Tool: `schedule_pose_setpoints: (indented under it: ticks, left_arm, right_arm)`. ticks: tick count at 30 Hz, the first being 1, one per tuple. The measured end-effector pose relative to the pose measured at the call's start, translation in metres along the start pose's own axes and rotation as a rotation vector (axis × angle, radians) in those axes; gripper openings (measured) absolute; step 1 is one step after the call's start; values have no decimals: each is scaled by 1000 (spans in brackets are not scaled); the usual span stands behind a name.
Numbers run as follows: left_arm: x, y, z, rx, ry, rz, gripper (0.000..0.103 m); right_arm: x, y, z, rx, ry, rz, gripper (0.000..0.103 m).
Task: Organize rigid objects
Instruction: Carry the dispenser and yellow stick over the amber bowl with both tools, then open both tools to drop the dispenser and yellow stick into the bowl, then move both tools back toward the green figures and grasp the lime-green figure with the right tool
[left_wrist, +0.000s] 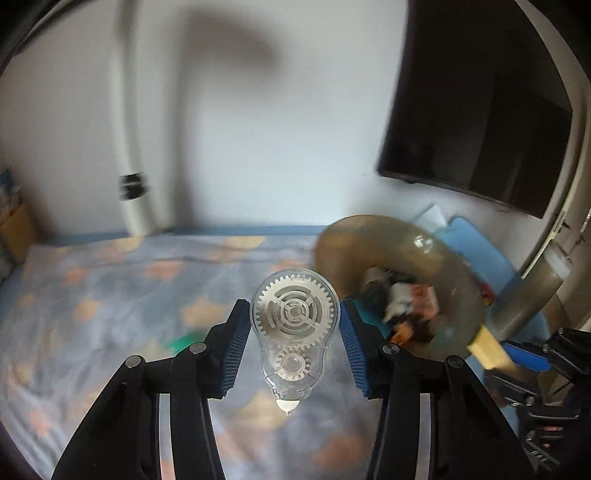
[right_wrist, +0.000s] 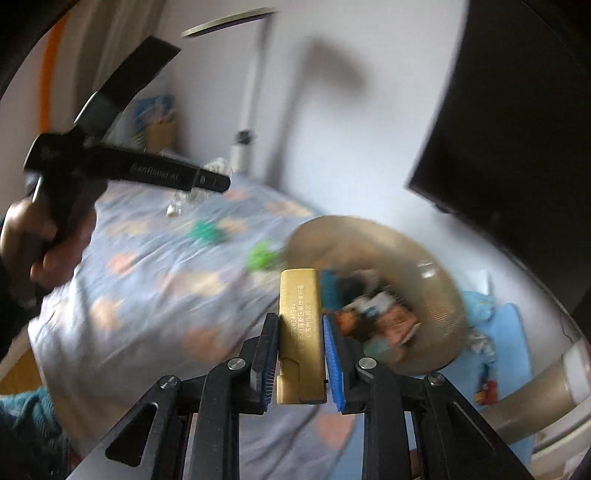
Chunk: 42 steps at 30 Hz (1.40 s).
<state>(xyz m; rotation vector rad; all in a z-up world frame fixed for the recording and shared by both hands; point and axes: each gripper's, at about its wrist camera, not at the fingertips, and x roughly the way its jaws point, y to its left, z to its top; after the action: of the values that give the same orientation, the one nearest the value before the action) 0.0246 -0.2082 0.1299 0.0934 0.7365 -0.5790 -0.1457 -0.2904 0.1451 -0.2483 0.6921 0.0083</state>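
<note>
Left hand-held gripper (left_wrist: 294, 334): blue pads partly closed on a clear correction-tape dispenser (left_wrist: 294, 325), gears visible, nose toward camera, held above the bed (left_wrist: 110, 295). Right hand-held gripper (right_wrist: 300, 354): pads clamped on a gold rectangular block (right_wrist: 298, 332), upright, above the bed. Tan bowl (right_wrist: 436, 295) of mixed items near bed's right edge, blurred. Green objects (right_wrist: 207, 230) lie mid-bed. Left half of bed open; far edge meets wall.

**Open bed left, bowl blocking right**

You have open bed (left_wrist: 110, 295) ahead and to the left. The bowl (right_wrist: 436, 295), full of clutter, stands just ahead on the right. A green toy (right_wrist: 262, 254) lies beside its rim; a TV (left_wrist: 480, 110) hangs above.
</note>
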Motion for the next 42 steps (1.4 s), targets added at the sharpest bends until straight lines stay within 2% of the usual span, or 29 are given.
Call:
schedule_pose_setpoints:
  ticks: [3, 10, 11, 12, 13, 14, 16, 20, 24, 27, 29, 31, 34, 37, 40, 42]
  left_arm:
    - [27, -20, 7, 17, 36, -32, 46]
    - [73, -49, 1, 63, 115, -53, 47]
    - [77, -49, 1, 59, 124, -60, 53]
    - [77, -47, 1, 58, 134, -65, 60]
    - [77, -45, 1, 56, 145, -67, 73]
    - [72, -39, 0, 50, 144, -73, 78]
    - [56, -21, -1, 21, 109, -67, 78]
    - [19, 31, -9, -69, 71, -25, 78]
    - [-21, 80, -31, -161, 24, 78, 78]
    - [-46, 111, -52, -200, 13, 141, 78]
    - [-55, 126, -65, -209, 14, 175, 78]
    - [-58, 139, -84, -209, 23, 237, 78]
    - [-46, 151, -112, -193, 63, 309, 78]
    - [-33, 155, -129, -174, 81, 350, 78]
    - [-27, 156, -138, -167, 102, 377, 78]
    - [-32, 155, -137, -166, 63, 368, 80]
  right_arm:
    - [16, -23, 10, 17, 22, -33, 23]
    - [50, -54, 5, 46, 77, -1, 23]
    - [55, -56, 4, 52, 85, -1, 23]
    - [60, -60, 3, 67, 95, 5, 24]
    - [64, -63, 2, 86, 104, 7, 28]
    - [68, -68, 1, 115, 116, 3, 31]
    - [69, -77, -3, 162, 131, -21, 41]
    - [49, -77, -7, 195, 104, -53, 46]
    - [23, -49, 6, 178, 37, -45, 61]
    - [7, -10, 20, 126, -21, 6, 63]
    - [5, 15, 24, 96, -37, 33, 68]
    - [9, 43, 23, 78, -41, 60, 84]
    - [31, 84, 8, 78, 5, 102, 84]
    - [54, 107, -6, 103, 57, 134, 84]
    - [71, 115, -18, 134, 91, 113, 84]
    - [78, 113, -24, 162, 110, 103, 84]
